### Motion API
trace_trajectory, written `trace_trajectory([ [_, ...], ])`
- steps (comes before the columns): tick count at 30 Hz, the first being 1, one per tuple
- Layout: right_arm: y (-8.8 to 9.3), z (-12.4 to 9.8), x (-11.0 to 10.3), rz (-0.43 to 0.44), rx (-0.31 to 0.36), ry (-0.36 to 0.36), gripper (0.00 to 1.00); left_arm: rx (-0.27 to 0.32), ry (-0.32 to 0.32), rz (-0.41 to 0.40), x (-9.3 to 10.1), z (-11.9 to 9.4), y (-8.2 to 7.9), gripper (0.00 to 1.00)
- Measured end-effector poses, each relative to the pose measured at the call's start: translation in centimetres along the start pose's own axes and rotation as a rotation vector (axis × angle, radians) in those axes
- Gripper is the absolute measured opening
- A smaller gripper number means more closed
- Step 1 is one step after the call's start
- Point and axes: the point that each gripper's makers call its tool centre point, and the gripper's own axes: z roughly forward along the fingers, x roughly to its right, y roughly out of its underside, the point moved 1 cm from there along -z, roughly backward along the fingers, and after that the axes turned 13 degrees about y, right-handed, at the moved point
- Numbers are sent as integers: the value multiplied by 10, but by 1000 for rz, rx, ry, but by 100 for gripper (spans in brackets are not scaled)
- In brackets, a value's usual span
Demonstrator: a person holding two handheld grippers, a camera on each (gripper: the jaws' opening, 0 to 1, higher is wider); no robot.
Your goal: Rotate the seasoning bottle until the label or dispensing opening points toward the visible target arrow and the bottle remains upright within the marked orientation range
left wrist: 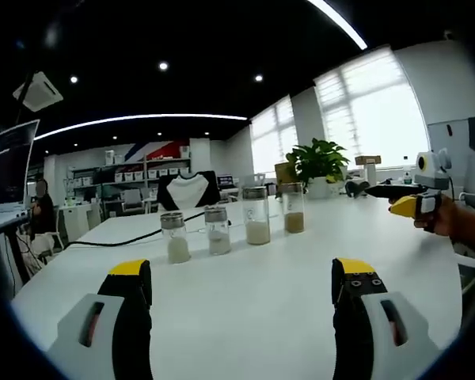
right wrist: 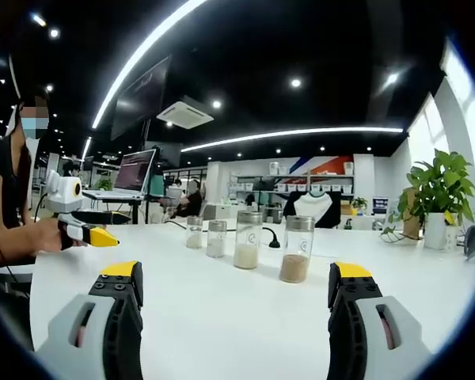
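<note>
White table (left wrist: 245,301) in an open office holds four bottles (left wrist: 256,215); both grippers' jaws spread, empty.

Bottle (left wrist: 256,214) labels and openings too small to tell.

I can't read a single word, number or brand from here. The four jars (left wrist: 236,223) in the middle of the left gripper view have plain glass and bare lids. The laptop screen (right wrist: 134,170) left of centre in the right gripper view glows, but its content is a blur. The boxes on the far shelves (left wrist: 154,172) are too small to make out.
</note>
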Motion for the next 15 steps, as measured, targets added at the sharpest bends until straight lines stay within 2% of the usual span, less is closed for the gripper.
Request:
trace_trajectory([
  [9, 5, -1, 12, -2, -4, 20, 99, 17, -2, -25, -4, -4, 1, 100],
  [15, 9, -2, 16, -19, -18, 27, 99, 12, -18, -25, -16, -12, 3, 100],
])
